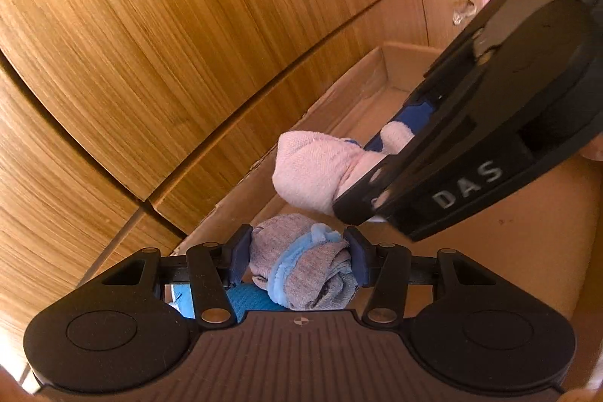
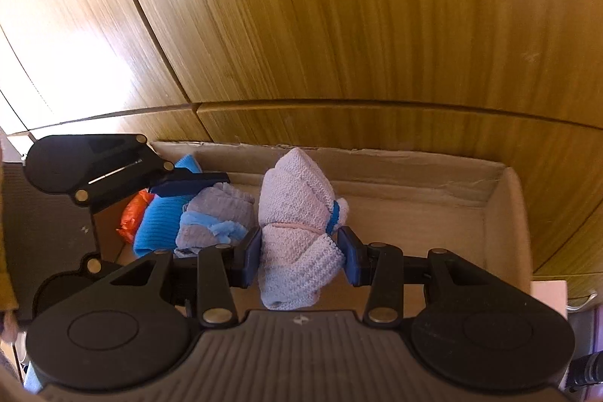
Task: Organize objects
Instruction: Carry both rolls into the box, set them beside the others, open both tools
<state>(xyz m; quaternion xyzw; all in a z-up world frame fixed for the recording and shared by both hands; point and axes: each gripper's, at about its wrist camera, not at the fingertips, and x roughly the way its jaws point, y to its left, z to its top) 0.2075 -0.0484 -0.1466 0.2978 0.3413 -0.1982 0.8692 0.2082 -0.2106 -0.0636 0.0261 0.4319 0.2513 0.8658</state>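
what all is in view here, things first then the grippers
box: 1, brown cardboard, against the wood panels
pink sock roll: 1, pale pink, over the box, in the right gripper
grey sock roll: 1, grey with light blue cuff, in the left gripper
blue roll: 1, bright blue, in the box's left end
orange item: 1, orange, beside the blue roll
wood panels: several, brown, behind the box
left gripper: 1, black, shut on grey roll
right gripper: 1, black, shut on pink roll

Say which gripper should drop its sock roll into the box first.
Probably left. The left gripper grips the grey roll right beside the blue roll already in the cardboard box. The right gripper holds the pink roll over bare floor, fitting next in line.
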